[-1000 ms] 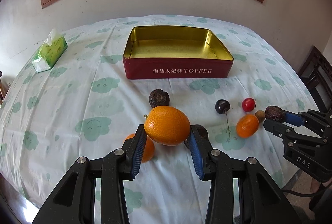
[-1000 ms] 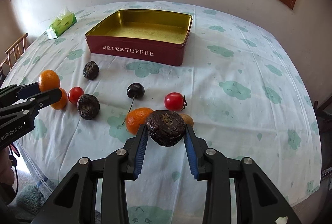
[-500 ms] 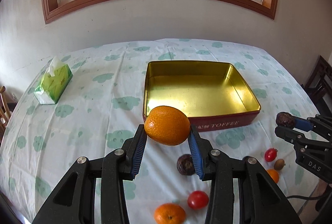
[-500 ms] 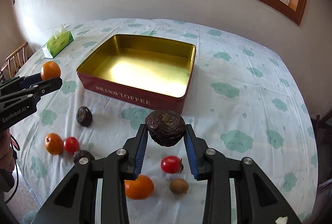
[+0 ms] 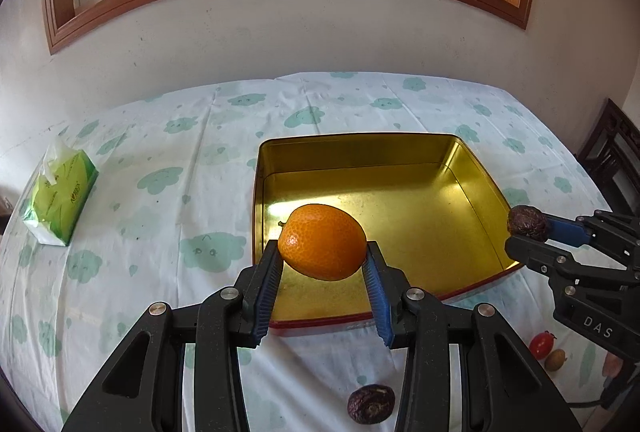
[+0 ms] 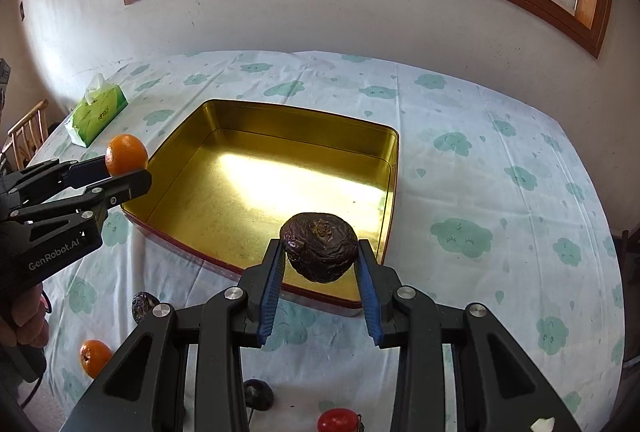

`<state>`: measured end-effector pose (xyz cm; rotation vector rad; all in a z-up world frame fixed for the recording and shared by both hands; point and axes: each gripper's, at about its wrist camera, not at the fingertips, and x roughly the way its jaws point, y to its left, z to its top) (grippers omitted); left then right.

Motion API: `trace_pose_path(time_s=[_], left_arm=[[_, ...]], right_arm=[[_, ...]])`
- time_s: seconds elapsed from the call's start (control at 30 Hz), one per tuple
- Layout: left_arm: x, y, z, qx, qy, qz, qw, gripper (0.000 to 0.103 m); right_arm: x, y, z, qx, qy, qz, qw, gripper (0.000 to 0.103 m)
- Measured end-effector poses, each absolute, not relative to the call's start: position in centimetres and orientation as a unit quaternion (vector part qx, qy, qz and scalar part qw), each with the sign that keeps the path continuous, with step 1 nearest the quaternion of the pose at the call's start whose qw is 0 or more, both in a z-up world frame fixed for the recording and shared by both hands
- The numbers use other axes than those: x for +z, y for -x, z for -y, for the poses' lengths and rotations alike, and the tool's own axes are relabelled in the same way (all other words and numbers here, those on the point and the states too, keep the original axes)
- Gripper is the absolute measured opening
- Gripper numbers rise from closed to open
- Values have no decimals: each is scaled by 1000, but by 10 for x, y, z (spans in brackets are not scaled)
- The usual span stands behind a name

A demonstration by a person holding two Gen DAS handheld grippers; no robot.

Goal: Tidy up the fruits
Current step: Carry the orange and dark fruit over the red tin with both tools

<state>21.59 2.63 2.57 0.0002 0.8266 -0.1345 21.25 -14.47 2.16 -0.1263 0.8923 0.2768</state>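
My left gripper (image 5: 322, 259) is shut on an orange (image 5: 322, 241) and holds it in the air over the near left part of the open gold-lined toffee tin (image 5: 400, 148). Over the tin's near right corner (image 6: 390, 160) my right gripper (image 6: 320, 256) is shut on a wrinkled dark passion fruit (image 6: 319, 246). Each gripper also shows from the side in the other's view, the right gripper (image 5: 520, 232) with its passion fruit (image 5: 526, 223) and the left gripper (image 6: 132, 168) with its orange (image 6: 126, 154). The tin holds no fruit.
Loose fruit lies on the cloud-patterned cloth in front of the tin: a dark passion fruit (image 5: 371, 404), a red tomato (image 5: 542, 345), a small brown fruit (image 5: 555, 359), an orange (image 6: 94, 358), another tomato (image 6: 338, 420). A green tissue pack (image 5: 60, 200) sits far left. A hand (image 6: 24, 316) holds the left gripper.
Both grippers carried their fruit forward from above the loose fruit to over the tin's near edge. The tin now fills the middle of both views, and the loose fruit has dropped to the bottom.
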Motion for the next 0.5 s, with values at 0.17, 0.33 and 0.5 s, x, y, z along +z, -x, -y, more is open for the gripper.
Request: trace_pose_path(time_s=[0.17, 0.33, 0.5], left_arm=[[12, -228, -22, -60, -4, -415, 908, 42], [0, -234, -20, -51, -10, -430, 901, 42], [-10, -235, -19, -48, -8, -444, 895, 42]], right_arm=[[12, -225, 139, 130, 63, -436, 888, 33], [1, -238, 135, 124, 65, -445, 884, 33], [-7, -244, 132, 120, 72, -451, 881, 33]])
